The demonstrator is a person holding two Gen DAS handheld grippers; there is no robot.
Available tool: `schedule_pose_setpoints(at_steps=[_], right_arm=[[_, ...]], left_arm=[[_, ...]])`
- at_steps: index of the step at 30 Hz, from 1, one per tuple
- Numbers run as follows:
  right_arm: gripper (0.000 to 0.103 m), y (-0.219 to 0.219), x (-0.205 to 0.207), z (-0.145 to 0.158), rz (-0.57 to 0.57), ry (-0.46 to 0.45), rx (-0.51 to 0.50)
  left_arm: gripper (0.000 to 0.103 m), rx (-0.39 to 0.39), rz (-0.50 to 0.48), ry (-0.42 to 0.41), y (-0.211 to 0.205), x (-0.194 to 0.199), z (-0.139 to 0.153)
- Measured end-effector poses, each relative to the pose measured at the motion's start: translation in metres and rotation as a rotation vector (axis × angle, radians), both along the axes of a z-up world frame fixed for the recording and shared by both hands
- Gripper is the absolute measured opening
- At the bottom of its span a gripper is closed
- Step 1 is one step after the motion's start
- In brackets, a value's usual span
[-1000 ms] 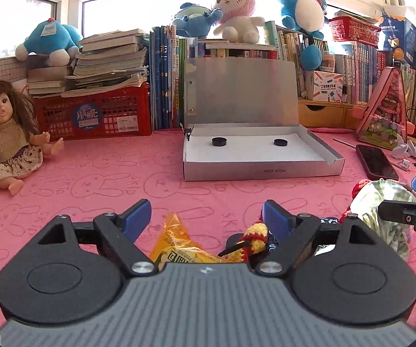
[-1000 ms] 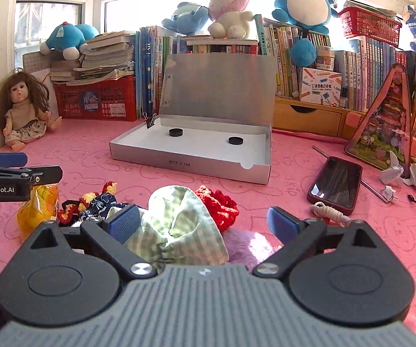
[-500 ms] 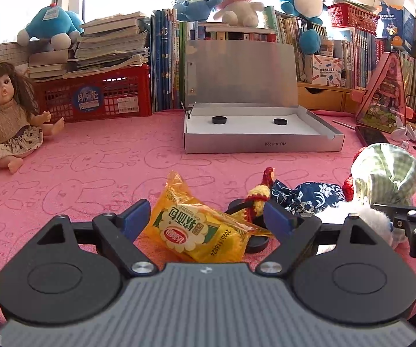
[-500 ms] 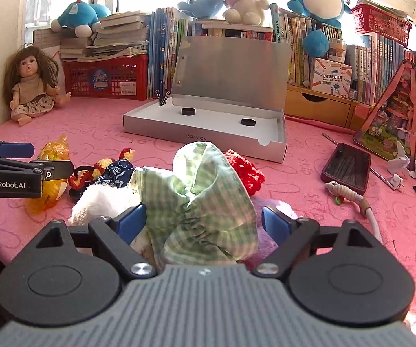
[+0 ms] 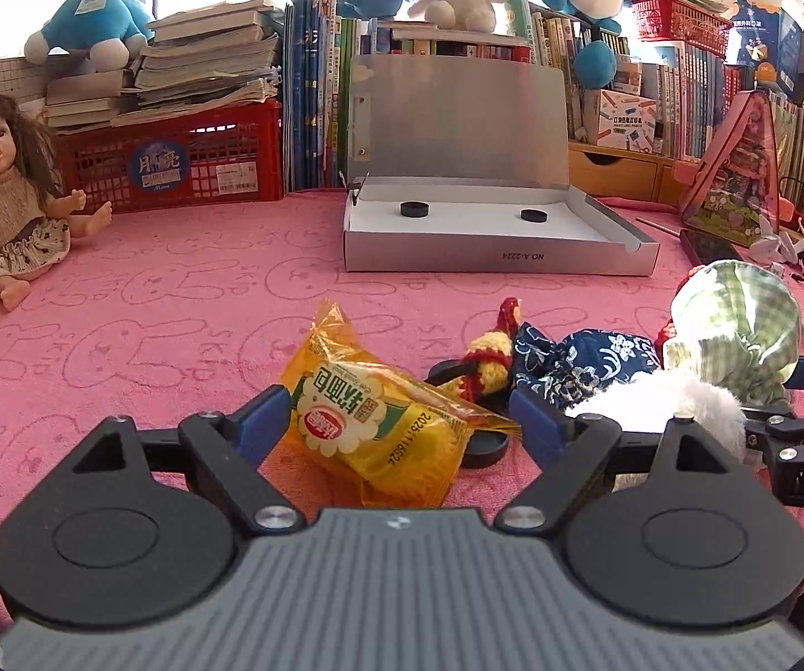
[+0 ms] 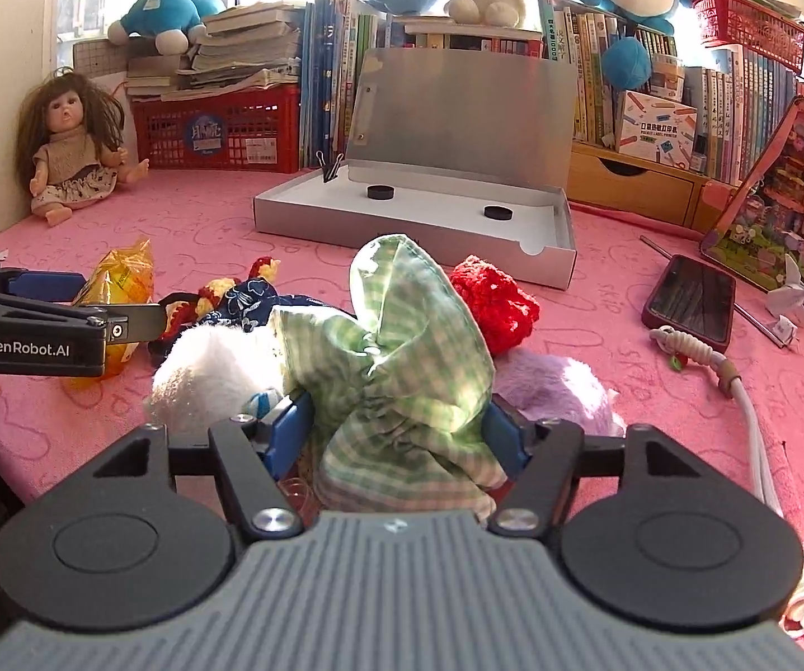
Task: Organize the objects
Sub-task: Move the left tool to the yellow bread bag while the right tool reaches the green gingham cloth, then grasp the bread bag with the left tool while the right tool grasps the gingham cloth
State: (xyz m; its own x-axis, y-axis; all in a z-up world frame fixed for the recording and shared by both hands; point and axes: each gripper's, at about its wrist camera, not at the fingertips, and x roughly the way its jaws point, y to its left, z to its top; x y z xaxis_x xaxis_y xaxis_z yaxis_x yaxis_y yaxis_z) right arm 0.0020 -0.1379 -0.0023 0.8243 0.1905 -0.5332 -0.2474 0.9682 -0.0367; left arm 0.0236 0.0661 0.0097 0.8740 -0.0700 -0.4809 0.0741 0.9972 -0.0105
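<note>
L gripper (image 5: 399, 428) is spread wide, fingers either side of the yellow snack packet (image 5: 379, 422) lying on the pink tabletop (image 5: 150, 302); left pad just beside the packet's edge, right pad apart from it, nothing clenched. Behind the packet, a small knitted red/yellow doll (image 5: 494, 358) and a navy floral cloth (image 5: 575, 360) lie touching each other, w/ a black disc (image 5: 483, 447) partly under the packet's right end. R gripper (image 6: 396, 433) is closed in on the green check fabric pouch (image 6: 402, 358), blue pads pressed into both sides of the bunched cloth, so it's grasping that. The pouch sits at the front of the pile, touching a white fluffy item (image 6: 217, 369) on its left, w/ a red knitted piece (image 6: 494, 302) just behind and a lilac fluffy item (image 6: 558, 380) to the right. From the R wrist view the L gripper's arm enters at the left edge near the packet. Open silver box (image 5: 499, 240) stands further back, centre, lid upright, w/ two black discs on its white floor; well apart from the pile. Phone (image 6: 690, 299) lies face up at right, a white cord (image 6: 737, 391) beside it. Doll (image 5: 1, 195) sits at far left by the red crate (image 5: 178, 159); books and plush toys line the back.
</note>
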Motion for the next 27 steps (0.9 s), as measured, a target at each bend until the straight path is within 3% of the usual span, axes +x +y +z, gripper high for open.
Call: schedule_pose_setpoints(at_steps=[9,11,15,19,27], right_arm=[[0.07,0.001,0.001,-0.003,0.0,0.016,0.007],[0.07,0.001,0.001,-0.004,-0.004,0.018,0.011],[0.071,0.0,0.002,-0.005,-0.01,0.021,0.018],[0.071,0.001,0.002,-0.006,-0.01,0.026,0.014],[0.071,0.002,0.003,-0.01,-0.011,0.034,0.005]], left_arm=[[0.089,-0.009,0.02,0.008,0.007,0.005,0.0],[0.096,-0.049,0.047,0.041,0.013,0.008,-0.001],[0.097,-0.184,0.075,0.088,0.026,0.014,-0.002],[0.098,-0.238,0.077,0.152,0.031,0.023,-0.007],[0.097,-0.311,0.077,0.135,0.037,0.02,-0.004]])
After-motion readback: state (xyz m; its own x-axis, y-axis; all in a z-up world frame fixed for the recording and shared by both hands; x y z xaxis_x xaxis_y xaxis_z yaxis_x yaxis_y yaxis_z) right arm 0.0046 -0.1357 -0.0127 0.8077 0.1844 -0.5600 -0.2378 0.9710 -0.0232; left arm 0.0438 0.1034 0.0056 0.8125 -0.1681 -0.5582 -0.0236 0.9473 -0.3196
